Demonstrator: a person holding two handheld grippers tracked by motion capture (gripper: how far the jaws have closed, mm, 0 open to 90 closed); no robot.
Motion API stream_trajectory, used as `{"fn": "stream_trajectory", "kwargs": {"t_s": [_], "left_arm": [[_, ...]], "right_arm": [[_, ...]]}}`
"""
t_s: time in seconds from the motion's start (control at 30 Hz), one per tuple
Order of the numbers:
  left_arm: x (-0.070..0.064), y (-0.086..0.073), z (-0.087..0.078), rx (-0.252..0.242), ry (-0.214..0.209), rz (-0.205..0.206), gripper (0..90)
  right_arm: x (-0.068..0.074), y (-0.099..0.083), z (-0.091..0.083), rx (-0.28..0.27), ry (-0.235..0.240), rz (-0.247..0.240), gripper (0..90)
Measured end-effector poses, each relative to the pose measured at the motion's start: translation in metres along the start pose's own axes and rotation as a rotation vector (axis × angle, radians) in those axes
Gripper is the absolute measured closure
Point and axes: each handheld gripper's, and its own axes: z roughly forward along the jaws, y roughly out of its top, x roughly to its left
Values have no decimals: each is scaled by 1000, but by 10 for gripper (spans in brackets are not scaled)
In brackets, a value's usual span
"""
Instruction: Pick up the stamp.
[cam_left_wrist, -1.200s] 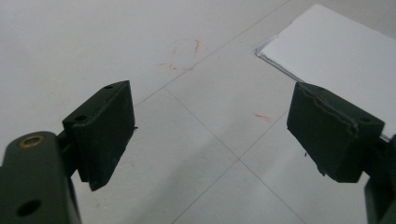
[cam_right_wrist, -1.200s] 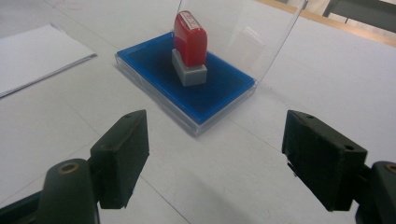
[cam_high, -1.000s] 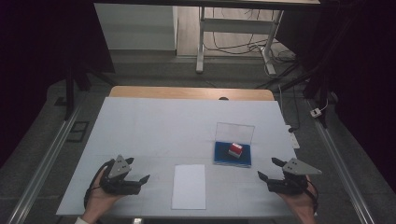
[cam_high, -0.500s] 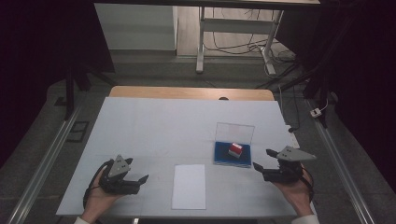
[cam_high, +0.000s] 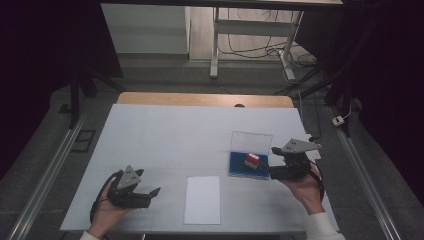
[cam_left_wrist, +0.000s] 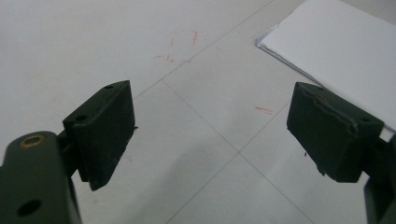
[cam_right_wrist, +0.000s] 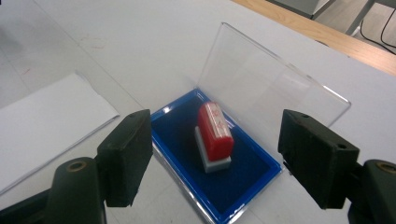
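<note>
My right claw (cam_right_wrist: 215, 154) hangs with its jaws spread wide and empty just short of the red stamp (cam_right_wrist: 214, 135), which stands upright and ungripped in the middle of the blue ink pad (cam_right_wrist: 243, 184), whose clear lid (cam_right_wrist: 266, 91) is already tipped up behind the stamp. My left claw (cam_left_wrist: 210, 135) rests open and empty over bare bench (cam_left_wrist: 70, 42), well away from the pad. I judge the work barely begun: the stamp must be gripped and pressed onto the white paper (cam_high: 202, 199), which lies blank beside the pad.
</note>
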Motion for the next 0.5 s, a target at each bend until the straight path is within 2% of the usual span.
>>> {"fn": "stream_trajectory", "kwargs": {"t_s": [0.23, 0.5], "left_arm": [[0, 0, 3, 8, 0, 2, 157], [-3, 0, 5, 21, 5, 13, 158]], "right_arm": [[1, 16, 9, 26, 1, -23, 261], [-9, 25, 23, 63, 22, -38, 265]]}}
